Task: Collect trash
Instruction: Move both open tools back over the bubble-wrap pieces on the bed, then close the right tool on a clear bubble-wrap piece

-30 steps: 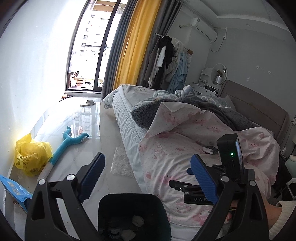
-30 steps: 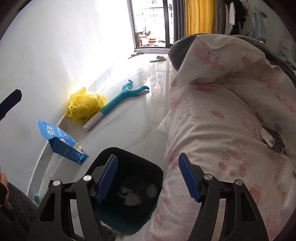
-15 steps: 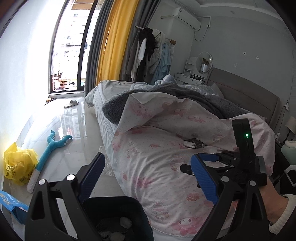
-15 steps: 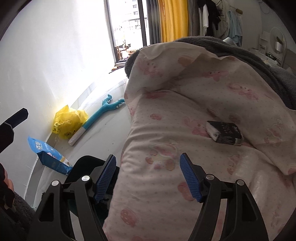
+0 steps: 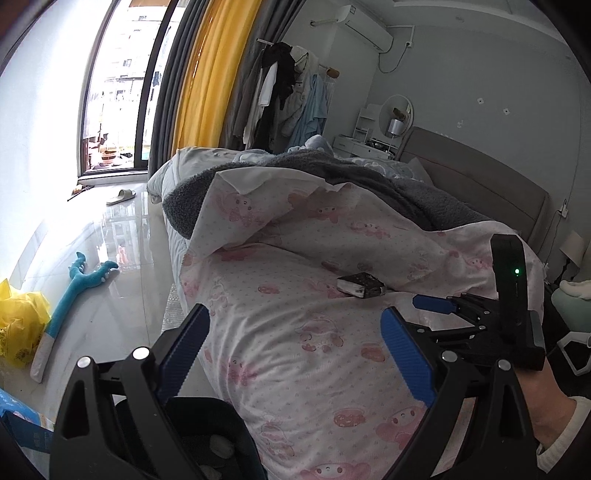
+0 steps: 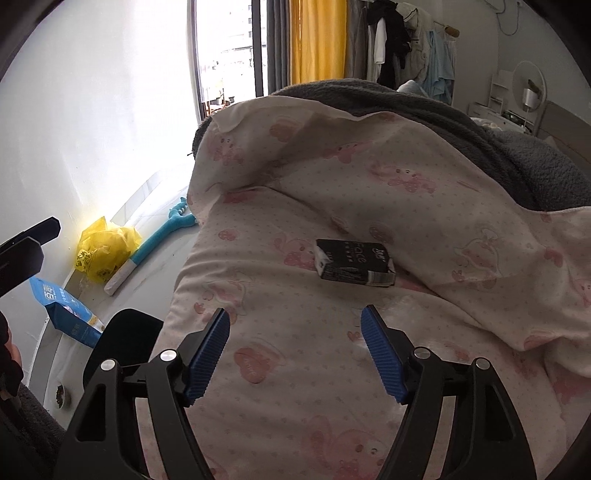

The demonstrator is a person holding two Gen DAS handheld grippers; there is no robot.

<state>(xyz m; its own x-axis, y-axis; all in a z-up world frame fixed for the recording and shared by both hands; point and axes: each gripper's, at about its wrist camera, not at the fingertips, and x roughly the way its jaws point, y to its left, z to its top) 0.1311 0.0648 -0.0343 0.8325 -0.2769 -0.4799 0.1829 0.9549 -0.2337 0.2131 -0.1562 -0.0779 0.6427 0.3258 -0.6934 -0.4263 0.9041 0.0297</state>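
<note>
Right now both grippers, left (image 5: 293, 341) & right (image 6: 295, 349), hang w/ jaws open, nothing between them; black tissue pack (image 6: 354, 263) (printed "Face") lies on pink quilt (image 6: 295, 406) ahead of right gripper, apart.

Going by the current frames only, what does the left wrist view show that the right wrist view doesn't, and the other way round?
Left wrist only: the slipper by the window, the air conditioner, and the right gripper, open.
Right wrist only: the "Face" print on the black pack.
Both: that pack on the pink duvet, the yellow bag, the blue toy, the black bin.
</note>
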